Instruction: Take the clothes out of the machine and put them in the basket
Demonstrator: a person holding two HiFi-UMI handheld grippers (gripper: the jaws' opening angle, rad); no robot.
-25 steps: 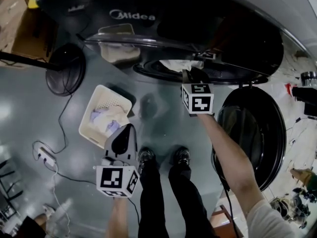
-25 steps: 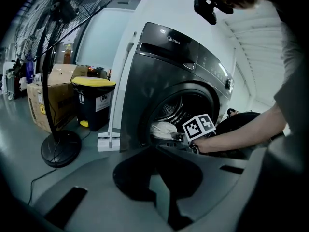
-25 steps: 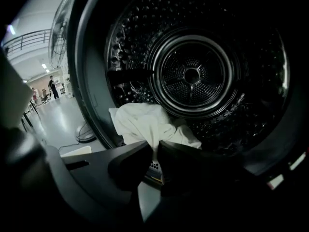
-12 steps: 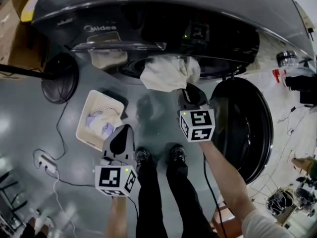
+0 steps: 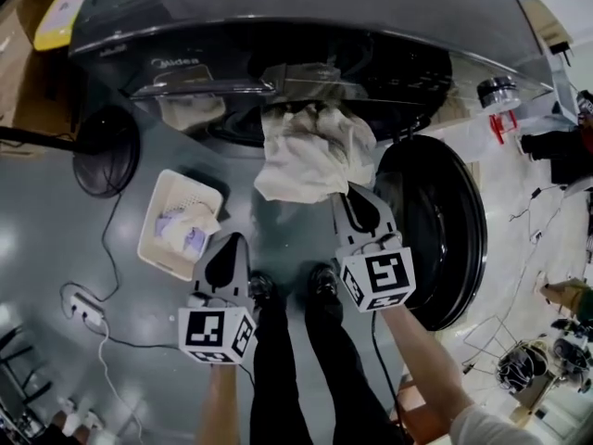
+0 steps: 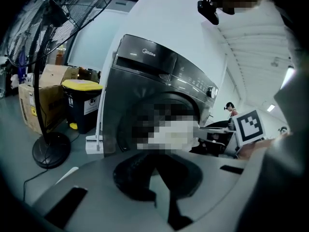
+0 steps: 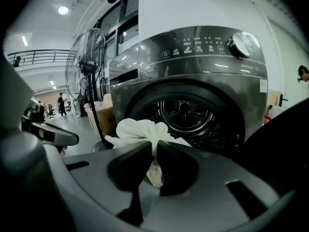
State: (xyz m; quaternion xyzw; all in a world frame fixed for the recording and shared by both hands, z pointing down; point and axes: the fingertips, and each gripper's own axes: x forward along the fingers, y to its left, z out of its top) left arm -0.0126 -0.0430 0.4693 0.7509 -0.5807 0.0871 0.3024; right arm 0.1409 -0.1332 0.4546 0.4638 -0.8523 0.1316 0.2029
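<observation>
Gripping a bunched white cloth [image 5: 310,156], the right tool [image 5: 355,202] has its jaws closed tight on the fabric. It holds the cloth in the air just in front of the dark washing machine [image 5: 278,35], whose round door [image 5: 445,230] stands open. The left tool [image 5: 233,245], jaws together and empty, hovers above the floor near the person's feet. Beside it, on the person's left, a cream basket [image 5: 155,213] sits on the floor with pale clothes [image 5: 185,230] inside.
</observation>
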